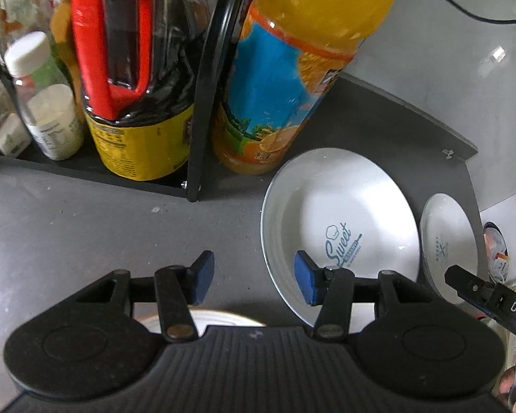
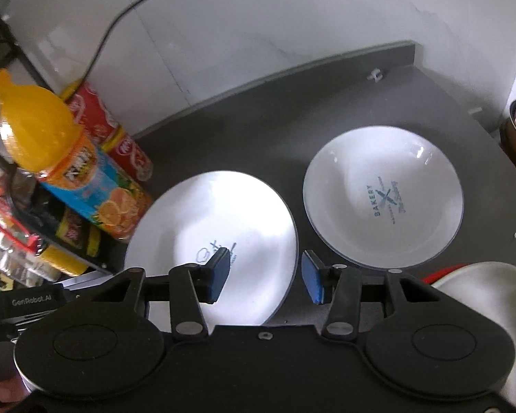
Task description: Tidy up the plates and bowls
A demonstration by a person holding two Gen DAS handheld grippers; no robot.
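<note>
The left gripper [image 1: 253,280] was held low and level, its jaws spread wide with nothing between the blue pads [image 1: 306,284]. The right gripper [image 2: 263,277] was likewise spread and empty, its blue pads [image 2: 218,273] well apart. Its black body [image 1: 488,297] showed just to the right of the left gripper.

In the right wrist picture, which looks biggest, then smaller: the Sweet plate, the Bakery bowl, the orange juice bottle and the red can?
Largest to smallest as they look:
1. Sweet plate and Bakery bowl, too alike to rank; the plate sits nearer the camera.
2. Orange juice bottle.
3. Red can, partly hidden.
</note>
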